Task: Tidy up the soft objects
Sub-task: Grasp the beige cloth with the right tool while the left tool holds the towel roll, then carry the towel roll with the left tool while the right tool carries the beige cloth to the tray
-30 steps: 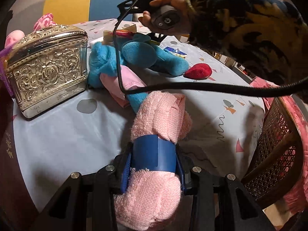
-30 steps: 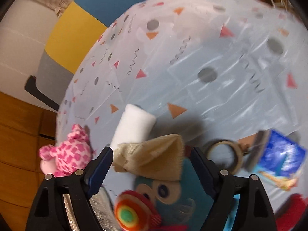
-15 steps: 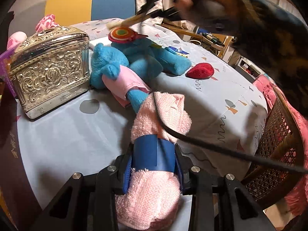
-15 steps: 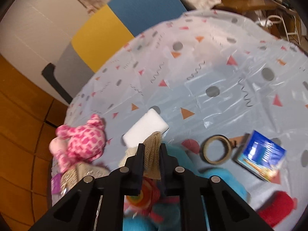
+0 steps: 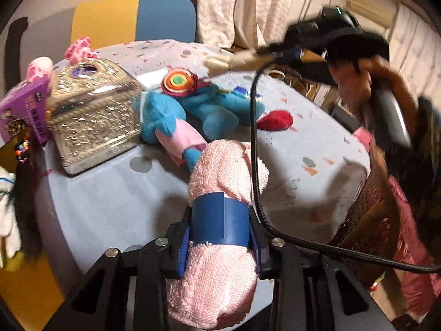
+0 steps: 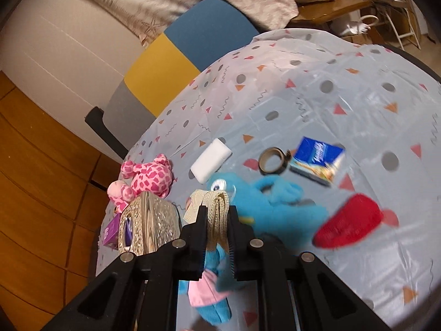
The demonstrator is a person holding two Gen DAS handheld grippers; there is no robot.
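A rolled pink terry towel (image 5: pixel 217 215), bound by a blue band, is clamped between the jaws of the left gripper (image 5: pixel 220 237) and is held above the round worktop (image 5: pixel 104 204) covered in a pale patterned plastic cloth. A beige knitted cloth (image 6: pixel 217 215) is pinched between the jaws of the right gripper (image 6: pixel 217 220), which are pressed together on it; in the left wrist view this cloth is seen raised clear of the worktop, above and to the right of the embossed silver metal box (image 5: pixel 93 115).

Just to the right of the silver box a blue plush toy (image 5: pixel 198 110) with a striped round disc on it is seen lying. A red plush piece (image 5: pixel 275 120) lies further right of the box, beyond the blue toy. A pink spotted plush toy (image 6: pixel 148 176) sits behind the box, touching or nearly touching it. A white rectangular block (image 6: pixel 210 160), a roll of tape (image 6: pixel 273 161) and a blue printed packet (image 6: pixel 317 164) lie beyond the blue toy, well apart from the box.
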